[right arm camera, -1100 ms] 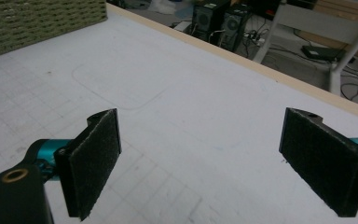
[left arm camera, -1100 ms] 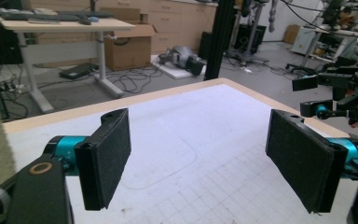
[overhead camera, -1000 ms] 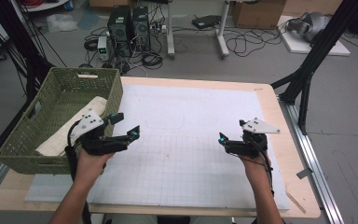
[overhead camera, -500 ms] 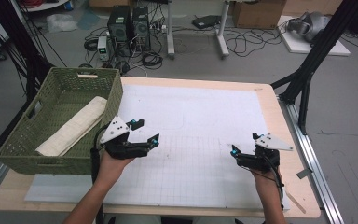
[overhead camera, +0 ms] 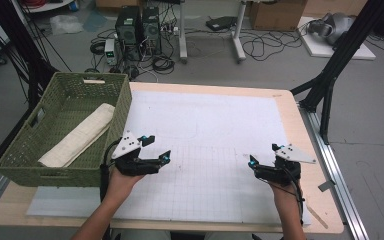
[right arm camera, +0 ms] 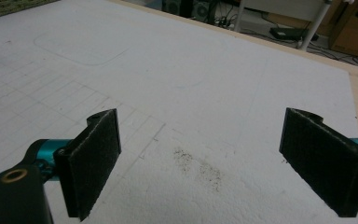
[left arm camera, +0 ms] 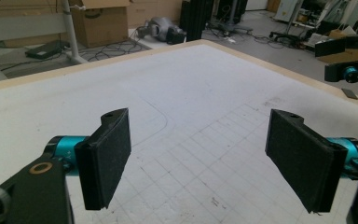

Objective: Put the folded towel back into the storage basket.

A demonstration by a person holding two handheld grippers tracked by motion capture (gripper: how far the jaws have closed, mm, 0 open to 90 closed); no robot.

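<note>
We pull our left gripper (overhead camera: 155, 149) away from the green woven basket (overhead camera: 55, 170), where the rolled cream cloth (overhead camera: 77, 135) lies. Both grippers, right gripper (overhead camera: 252, 162) too, gape wide, empty. Job looks done.

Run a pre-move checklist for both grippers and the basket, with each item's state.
1. Left gripper open, nothing between its jaws: ok.
2. Right gripper open, nothing between its jaws: ok.
3. Folded cloth lying inside the green basket: ok.
4. Left gripper apart from the basket wall: ok, though close beside it.
5. White grid mat flat between the grippers: ok.
</note>
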